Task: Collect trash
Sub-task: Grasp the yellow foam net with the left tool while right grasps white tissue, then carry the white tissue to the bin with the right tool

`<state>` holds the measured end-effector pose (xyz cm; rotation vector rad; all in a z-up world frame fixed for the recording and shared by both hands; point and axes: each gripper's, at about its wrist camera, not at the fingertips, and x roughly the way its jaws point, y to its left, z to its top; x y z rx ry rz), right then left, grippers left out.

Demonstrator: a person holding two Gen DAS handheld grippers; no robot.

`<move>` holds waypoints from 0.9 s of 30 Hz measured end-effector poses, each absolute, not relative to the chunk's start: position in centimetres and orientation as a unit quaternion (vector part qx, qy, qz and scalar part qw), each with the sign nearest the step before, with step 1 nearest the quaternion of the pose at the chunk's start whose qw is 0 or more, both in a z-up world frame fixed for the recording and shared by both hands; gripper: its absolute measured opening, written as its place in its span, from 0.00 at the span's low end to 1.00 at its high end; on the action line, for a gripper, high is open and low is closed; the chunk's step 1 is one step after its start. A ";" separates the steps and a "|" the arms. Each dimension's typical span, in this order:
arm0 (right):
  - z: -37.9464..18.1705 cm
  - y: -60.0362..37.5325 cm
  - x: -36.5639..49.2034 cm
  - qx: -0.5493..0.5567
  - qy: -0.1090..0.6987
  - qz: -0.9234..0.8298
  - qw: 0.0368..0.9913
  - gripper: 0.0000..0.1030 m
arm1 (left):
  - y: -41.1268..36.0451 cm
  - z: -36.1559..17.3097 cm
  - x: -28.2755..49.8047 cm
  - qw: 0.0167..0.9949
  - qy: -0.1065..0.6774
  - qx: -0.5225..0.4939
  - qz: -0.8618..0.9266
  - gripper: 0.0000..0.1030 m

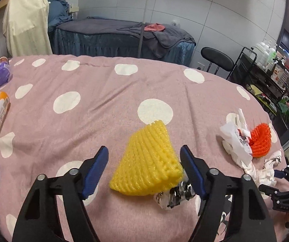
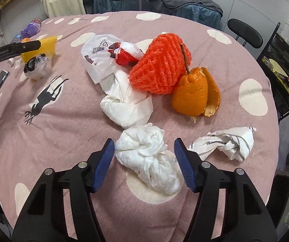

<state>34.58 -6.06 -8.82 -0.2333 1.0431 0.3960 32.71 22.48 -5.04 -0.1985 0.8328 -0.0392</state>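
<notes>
**Closing on two pieces of trash at once**

Bracketing the yellow foam net (image 1: 147, 159), the left gripper (image 1: 144, 171) has its fingers half-open, the right pad touching the net's edge, the left apart. Centre it before squeezing; foil wrapper (image 1: 173, 196) lies at its 5 o'clock. The right gripper (image 2: 144, 161) straddles the crumpled tissue (image 2: 148, 159), pads about touching; grip the thick middle. On the bench (image 2: 83, 121), no printing on the white bag (image 2: 100, 54) at 11 o'clock is legible.
</notes>
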 end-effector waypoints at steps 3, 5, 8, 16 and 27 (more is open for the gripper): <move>-8.9 -6.0 34.7 -0.098 0.494 0.195 0.842 0.32 | 23.7 -5.7 32.5 0.899 0.412 -0.149 -0.027 0.42; -8.7 -5.9 34.6 -0.098 0.489 0.196 0.844 0.28 | 24.3 -6.2 31.8 0.893 0.412 -0.179 -0.036 0.31; -7.9 -5.7 33.8 -0.105 0.470 0.196 0.854 0.20 | 24.2 -6.0 30.2 0.900 0.401 -0.168 -0.028 0.21; -4.7 -7.0 30.9 -0.084 0.414 0.202 0.883 0.03 | 22.7 -2.3 25.3 0.934 0.331 -0.130 -0.024 0.19; -4.4 -9.0 30.1 -0.048 0.426 0.228 0.874 0.21 | 17.5 0.7 18.8 0.947 0.281 -0.131 -0.082 0.19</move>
